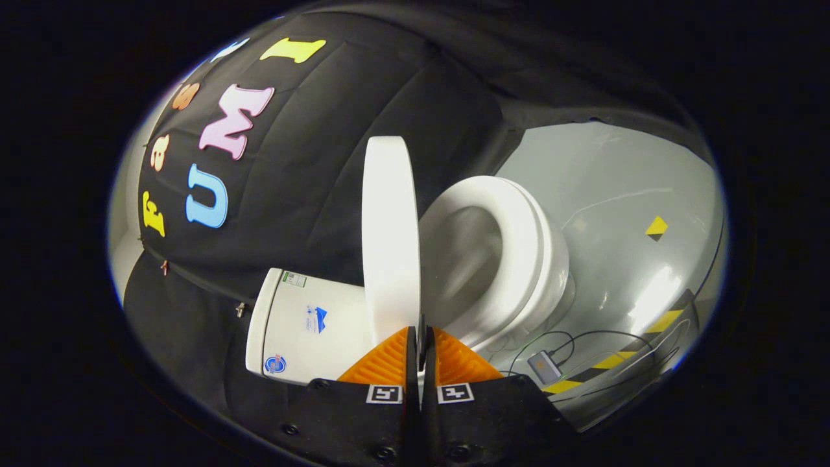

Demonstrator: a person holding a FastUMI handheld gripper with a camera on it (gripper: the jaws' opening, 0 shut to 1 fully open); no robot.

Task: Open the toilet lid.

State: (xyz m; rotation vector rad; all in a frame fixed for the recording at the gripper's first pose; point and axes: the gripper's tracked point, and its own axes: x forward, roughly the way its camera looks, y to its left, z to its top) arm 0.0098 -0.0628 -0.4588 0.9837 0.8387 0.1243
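Gripper [421, 340] fingers nearly closed, pinching lid [389, 233] edge, we judge; lid raised off seat [519, 240]. Next we tip it toward tank [305, 324].

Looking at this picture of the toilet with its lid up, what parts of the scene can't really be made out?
- Gripper view: the lid's near edge is hidden behind the fingers of the gripper, so any grip on it cannot be judged.
- The stickers on the tank are too small to read.
- The bowl's inside looks blurred.
- The small box on the floor is too small to identify.
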